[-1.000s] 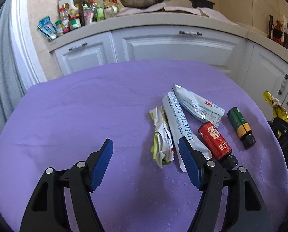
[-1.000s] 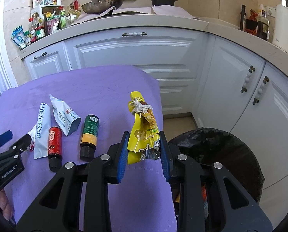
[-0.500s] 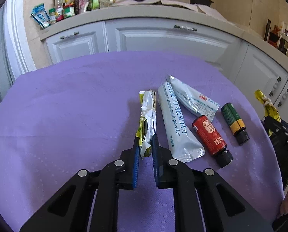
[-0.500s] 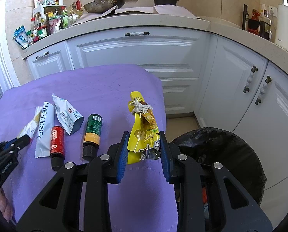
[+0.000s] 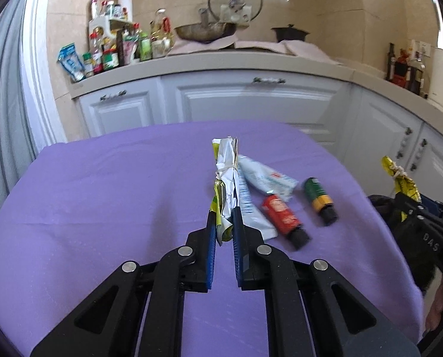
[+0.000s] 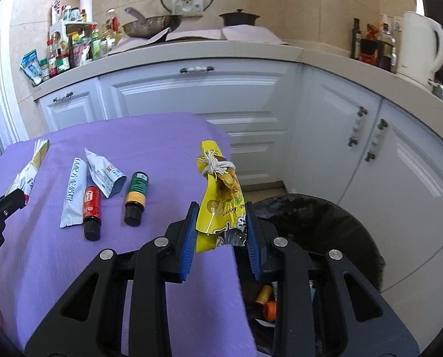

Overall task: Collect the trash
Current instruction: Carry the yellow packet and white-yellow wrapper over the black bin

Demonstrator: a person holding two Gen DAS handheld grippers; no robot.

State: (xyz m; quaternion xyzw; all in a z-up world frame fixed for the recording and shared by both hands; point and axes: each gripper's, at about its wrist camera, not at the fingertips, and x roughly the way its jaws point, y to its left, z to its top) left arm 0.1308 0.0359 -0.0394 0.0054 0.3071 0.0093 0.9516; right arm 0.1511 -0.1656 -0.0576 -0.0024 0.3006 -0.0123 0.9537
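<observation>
Since a second ago, the left tongs (image 5: 225, 225) have clamped the silver wrapper (image 5: 226, 175) and lifted it off the purple surface (image 5: 102, 196), left of the red bottle (image 5: 282, 218). Right tongs (image 6: 221, 226) grip a yellow pouch (image 6: 220, 199) beside the black bin (image 6: 325, 226).

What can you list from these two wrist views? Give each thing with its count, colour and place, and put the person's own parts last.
Tied wrapper: one, silver and yellow, in left jaws.
Snack pouch: one, yellow, in right jaws.
Sachets: two, white, on cloth.
Small bottles: two, red and green, beside sachets.
Tablecloth: one, purple.
Bin: one, black-lined, right of table.
Kettle: one, white, on counter.
Left gripper: black, blue pads.
Right gripper: same.
</observation>
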